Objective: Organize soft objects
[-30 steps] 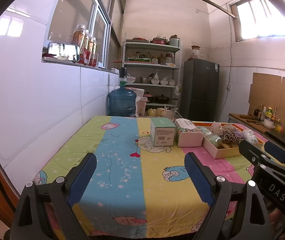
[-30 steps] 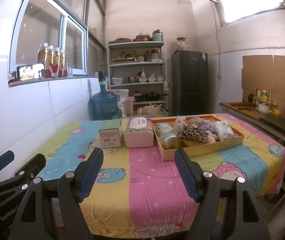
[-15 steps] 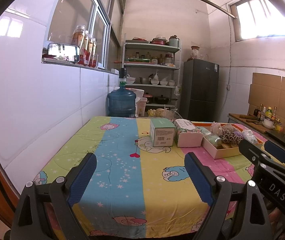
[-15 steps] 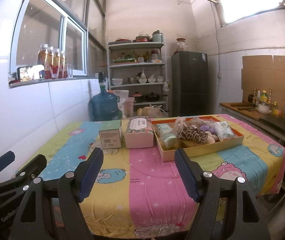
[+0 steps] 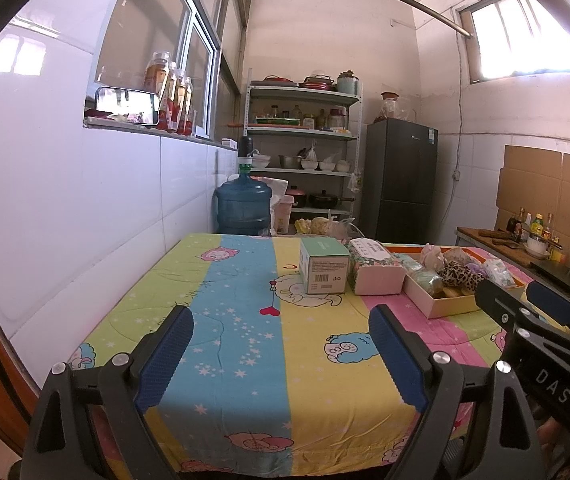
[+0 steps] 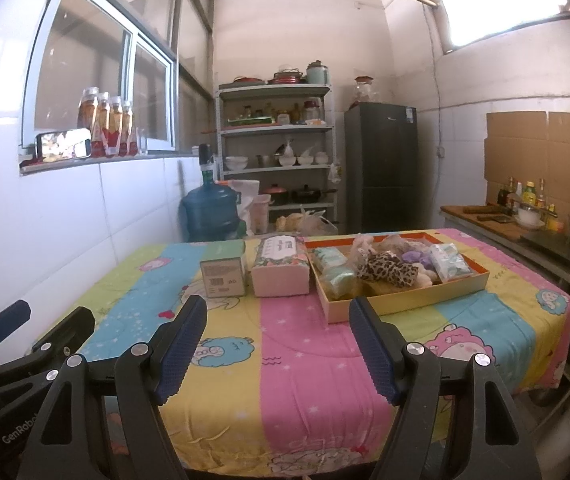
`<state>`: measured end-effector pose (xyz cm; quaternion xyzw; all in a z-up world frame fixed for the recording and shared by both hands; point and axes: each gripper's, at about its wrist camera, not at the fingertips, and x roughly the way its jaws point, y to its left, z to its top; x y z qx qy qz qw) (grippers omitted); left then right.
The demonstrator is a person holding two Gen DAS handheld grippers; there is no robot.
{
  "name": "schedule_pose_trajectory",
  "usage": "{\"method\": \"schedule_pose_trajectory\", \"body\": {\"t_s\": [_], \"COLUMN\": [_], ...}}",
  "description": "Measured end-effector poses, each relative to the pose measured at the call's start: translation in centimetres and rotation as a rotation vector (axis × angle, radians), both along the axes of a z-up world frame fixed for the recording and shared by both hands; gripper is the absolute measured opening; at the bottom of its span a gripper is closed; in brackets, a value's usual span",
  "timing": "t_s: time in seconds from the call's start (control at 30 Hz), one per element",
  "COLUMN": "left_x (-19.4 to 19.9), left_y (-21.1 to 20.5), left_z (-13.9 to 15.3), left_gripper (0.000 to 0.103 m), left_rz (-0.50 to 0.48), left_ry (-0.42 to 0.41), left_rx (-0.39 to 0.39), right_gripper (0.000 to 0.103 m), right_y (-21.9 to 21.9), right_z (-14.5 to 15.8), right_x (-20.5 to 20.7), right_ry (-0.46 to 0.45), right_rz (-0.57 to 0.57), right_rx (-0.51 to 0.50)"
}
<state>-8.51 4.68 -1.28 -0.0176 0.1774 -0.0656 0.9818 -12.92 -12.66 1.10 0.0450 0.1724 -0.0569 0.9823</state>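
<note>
A shallow cardboard tray (image 6: 461,289) at the far right of the table holds soft objects: a leopard-print plush (image 6: 391,269), a purple item (image 6: 417,257), wrapped tissue packs (image 6: 450,261) and a green pack (image 6: 335,270). The tray also shows in the left wrist view (image 5: 441,307). Left of it stand a pink tissue pack (image 6: 281,266) and a green box (image 6: 223,274). My left gripper (image 5: 281,354) and right gripper (image 6: 279,350) are both open and empty, held above the table's near edge, well short of the objects.
The table is covered with a colourful cartoon cloth (image 6: 285,360). A white tiled wall runs along the left. Behind the table stand a blue water jug (image 6: 209,212), a metal shelf (image 6: 277,152) and a dark fridge (image 6: 381,172). A counter (image 6: 525,232) lies to the right.
Almost nothing has changed. Both grippers stay open and hover in the same place, with only a slight drift of the views.
</note>
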Motion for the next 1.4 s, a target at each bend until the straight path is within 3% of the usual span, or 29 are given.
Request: {"method": "schedule_pose_trajectory", "body": {"t_s": [1.4], "left_x": [-0.19], "left_y": [-0.32], "left_z": [-0.02], "left_gripper": [0.090], "left_rz": [0.010], "left_ry": [0.009], "left_rx": [0.000], "right_gripper": [0.075], "right_y": [0.00], "right_z": [-0.06], "right_x": [-0.03], "right_ry": [-0.001], "right_rz": [0.000], "right_rx": [0.003]}}
